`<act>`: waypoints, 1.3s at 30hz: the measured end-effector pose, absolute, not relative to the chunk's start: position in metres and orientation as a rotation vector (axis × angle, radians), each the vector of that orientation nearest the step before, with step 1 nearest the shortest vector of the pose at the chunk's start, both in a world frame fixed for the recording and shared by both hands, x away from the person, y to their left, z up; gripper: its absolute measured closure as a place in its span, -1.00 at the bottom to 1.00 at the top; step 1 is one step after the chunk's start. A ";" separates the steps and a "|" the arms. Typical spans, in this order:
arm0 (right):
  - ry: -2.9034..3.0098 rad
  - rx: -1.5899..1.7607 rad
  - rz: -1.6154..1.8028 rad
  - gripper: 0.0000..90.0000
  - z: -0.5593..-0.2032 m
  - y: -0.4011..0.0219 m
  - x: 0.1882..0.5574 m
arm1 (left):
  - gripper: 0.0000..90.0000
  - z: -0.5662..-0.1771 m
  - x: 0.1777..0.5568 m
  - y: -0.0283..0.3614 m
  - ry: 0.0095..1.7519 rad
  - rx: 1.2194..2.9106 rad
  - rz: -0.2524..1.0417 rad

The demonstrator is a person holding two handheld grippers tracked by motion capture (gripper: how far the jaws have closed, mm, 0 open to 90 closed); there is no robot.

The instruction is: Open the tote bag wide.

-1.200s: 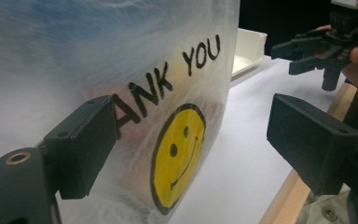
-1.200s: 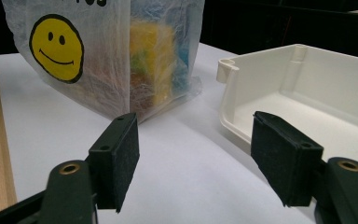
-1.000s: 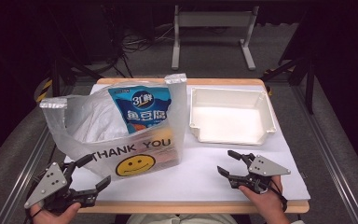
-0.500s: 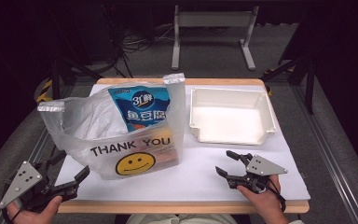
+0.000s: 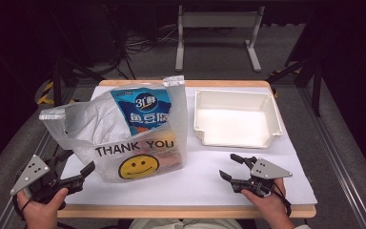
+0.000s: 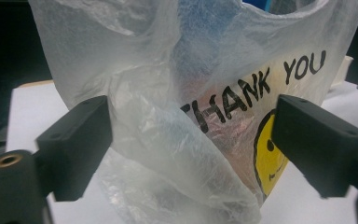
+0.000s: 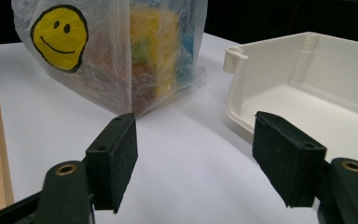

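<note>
White paper covers the table (image 5: pixel 248 188), dark floor all round, and I've got the bag (image 5: pixel 138 143) standing upright left of centre with a blue packet (image 5: pixel 147 112) poking out of its open top. Beside it on the right sits the tray (image 5: pixel 238 117), bare inside. I'm bringing my left gripper (image 5: pixel 83 172) in at the bag's near left corner; its jaws stand wide and have just narrowed a touch, crinkled plastic ahead of them but nothing pinched. My right gripper (image 5: pixel 228 167) sits wide apart too, well clear of bag and tray, holding nothing. I reckon this is the approach step: next I need to close on the bag's film to steady it before unpacking.
</note>
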State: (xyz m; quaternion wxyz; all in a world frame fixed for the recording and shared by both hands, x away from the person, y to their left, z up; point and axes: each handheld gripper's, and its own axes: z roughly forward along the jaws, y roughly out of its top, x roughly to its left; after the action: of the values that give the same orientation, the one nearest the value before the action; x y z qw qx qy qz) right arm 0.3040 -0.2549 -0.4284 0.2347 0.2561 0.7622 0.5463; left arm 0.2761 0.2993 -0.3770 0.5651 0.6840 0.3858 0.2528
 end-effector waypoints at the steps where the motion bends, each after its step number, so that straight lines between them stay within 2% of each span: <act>1: 2.092 0.703 1.499 -0.30 -0.428 -0.255 0.304 | -0.59 -0.377 0.276 0.299 0.907 1.609 0.595; 2: 2.085 0.703 1.506 -0.30 -0.428 -0.254 0.305 | -0.59 -0.378 0.278 0.300 0.896 1.613 0.579; 4: 2.079 0.712 1.529 -0.31 -0.425 -0.252 0.307 | -0.37 -0.378 0.280 0.301 0.874 1.622 0.577; 10: 2.074 0.688 1.552 -0.31 -0.412 -0.240 0.313 | 0.45 -0.374 0.278 0.304 0.816 1.620 0.548; 13: 2.075 0.680 1.560 -0.31 -0.409 -0.236 0.315 | 0.70 -0.372 0.276 0.305 0.801 1.617 0.554; 14: 2.076 0.672 1.557 -0.31 -0.406 -0.233 0.316 | 0.70 -0.372 0.276 0.306 0.796 1.618 0.556; 18: 2.089 0.649 1.570 -0.29 -0.394 -0.220 0.321 | 0.93 -0.372 0.276 0.305 0.790 1.628 0.554; 22: 2.105 0.615 1.586 -0.27 -0.380 -0.206 0.327 | 1.00 -0.372 0.276 0.305 0.782 1.637 0.553; 32: 2.155 0.529 1.608 -0.21 -0.352 -0.163 0.343 | 1.00 -0.372 0.276 0.306 0.782 1.635 0.552; 37: 2.175 0.503 1.612 -0.13 -0.345 -0.148 0.348 | 1.00 -0.372 0.276 0.307 0.780 1.629 0.547; 39: 2.186 0.499 1.610 -0.04 -0.343 -0.140 0.351 | 1.00 -0.372 0.277 0.307 0.779 1.632 0.545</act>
State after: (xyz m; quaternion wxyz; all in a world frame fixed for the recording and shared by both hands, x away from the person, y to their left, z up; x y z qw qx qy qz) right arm 0.3515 -0.1397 -0.3427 0.1893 0.1776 0.7775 0.5728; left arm 0.2768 0.3073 -0.3724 0.5863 0.7000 0.3342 0.2336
